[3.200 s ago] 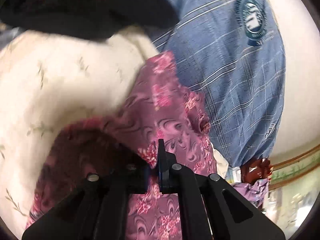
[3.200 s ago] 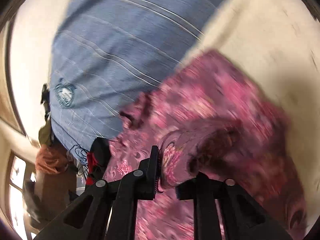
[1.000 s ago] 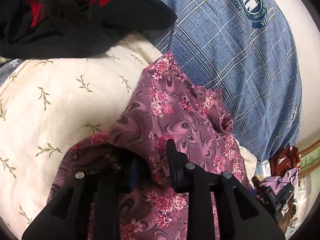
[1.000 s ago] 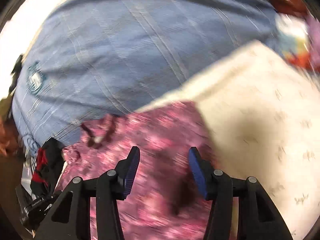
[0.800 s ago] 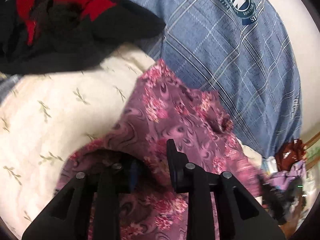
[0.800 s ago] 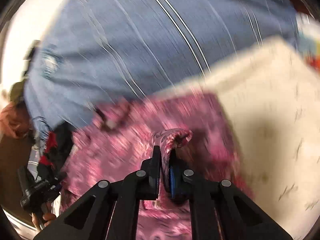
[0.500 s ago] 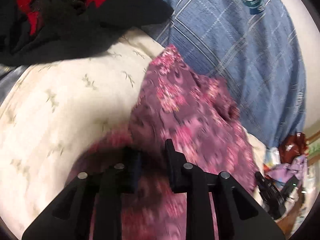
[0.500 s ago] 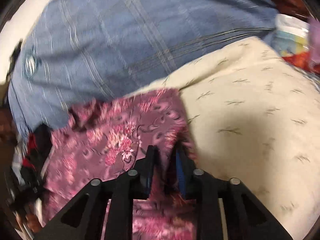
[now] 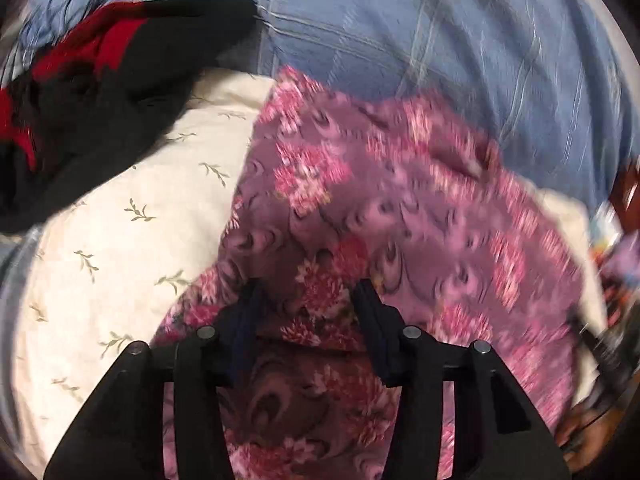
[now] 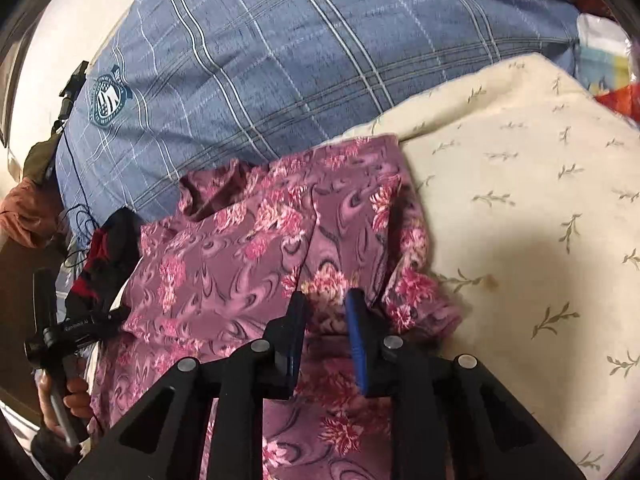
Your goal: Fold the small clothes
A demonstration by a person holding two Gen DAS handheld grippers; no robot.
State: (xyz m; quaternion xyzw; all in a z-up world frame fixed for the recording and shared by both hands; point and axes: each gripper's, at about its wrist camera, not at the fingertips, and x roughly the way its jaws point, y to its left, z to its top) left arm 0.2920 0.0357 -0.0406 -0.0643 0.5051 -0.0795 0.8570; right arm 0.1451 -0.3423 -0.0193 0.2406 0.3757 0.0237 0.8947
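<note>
Two fisheye views are showing one scene, a purple floral garment (image 9: 384, 216) lying on a cream pillow (image 9: 120, 240) printed with small leaf sprigs.

In the left wrist view, the left gripper (image 9: 308, 300) is pointing down at the near part of the garment. Its jaws have just been opening and are standing apart, with a raised fold of the floral cloth sitting between them; the pads are not pressing on it. The garment is spreading from the middle of the pillow toward its right edge, blurred on that side. A black and red garment (image 9: 100, 80) is lying over the pillow's far left corner. A blue plaid sheet (image 9: 460, 40) is filling the background beyond the pillow.

In the right wrist view, the right gripper (image 10: 326, 316) is reaching over the same garment (image 10: 240, 264), which is covering the left part of the pillow (image 10: 540, 200) with its far corner at the pillow's far edge. Its jaws have just been closing and are standing narrowly apart, clenched on a bunched ridge of floral cloth. The plaid sheet (image 10: 280, 60), bearing a round crest, is lying behind. At the left edge, a person's hand (image 10: 70, 398) is gripping the handle of the other gripper.
</note>
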